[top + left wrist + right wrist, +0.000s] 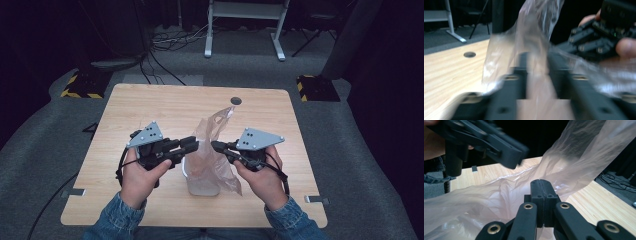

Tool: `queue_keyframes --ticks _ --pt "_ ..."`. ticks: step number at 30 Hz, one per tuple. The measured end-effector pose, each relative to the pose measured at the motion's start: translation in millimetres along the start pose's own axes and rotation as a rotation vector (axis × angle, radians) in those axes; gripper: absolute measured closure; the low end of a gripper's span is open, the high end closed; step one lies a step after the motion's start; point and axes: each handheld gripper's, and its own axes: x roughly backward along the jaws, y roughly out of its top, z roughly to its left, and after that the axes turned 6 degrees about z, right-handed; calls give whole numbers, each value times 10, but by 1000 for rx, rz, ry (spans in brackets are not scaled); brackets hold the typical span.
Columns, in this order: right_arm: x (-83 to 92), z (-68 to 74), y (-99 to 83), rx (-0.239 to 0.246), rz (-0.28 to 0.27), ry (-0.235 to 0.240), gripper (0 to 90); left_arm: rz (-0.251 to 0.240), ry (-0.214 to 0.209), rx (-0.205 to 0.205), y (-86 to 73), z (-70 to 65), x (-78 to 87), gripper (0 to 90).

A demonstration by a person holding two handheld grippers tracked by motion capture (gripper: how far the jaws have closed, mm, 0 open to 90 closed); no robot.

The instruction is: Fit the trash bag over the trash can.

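bag (214, 150) on table (150, 105) | between left gripper (192, 145), right gripper (216, 146)

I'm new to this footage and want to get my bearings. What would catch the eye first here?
A thin clear plastic bag stands crumpled at the middle of the wooden table, one handle poking up. The left gripper and right gripper meet it from either side. In the right gripper view the jaws are pressed together on the film; the left gripper's jaws stand apart, with film draped over them.

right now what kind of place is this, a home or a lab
Probably a lab or recording studio, not a home: a lone wooden table on grey carpet, hazard-striped floor blocks, loose cables, dark surroundings.
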Motion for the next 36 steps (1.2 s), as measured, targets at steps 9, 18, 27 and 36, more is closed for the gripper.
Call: queue_keyframes --ticks 9,18,27,36 --pt "-137 143 84 59 19 44 900 23 -39 -13 113 -88 -130 518" --pt "-86 117 37 45 6 38 900 58 10 -71 76 -40 -39 900" --pt "168 -65 -49 -11 -18 -53 900 60 59 -60 0 63 132 900" --pt "76 -175 89 -57 -74 -27 434 69 28 -83 3 42 112 900"
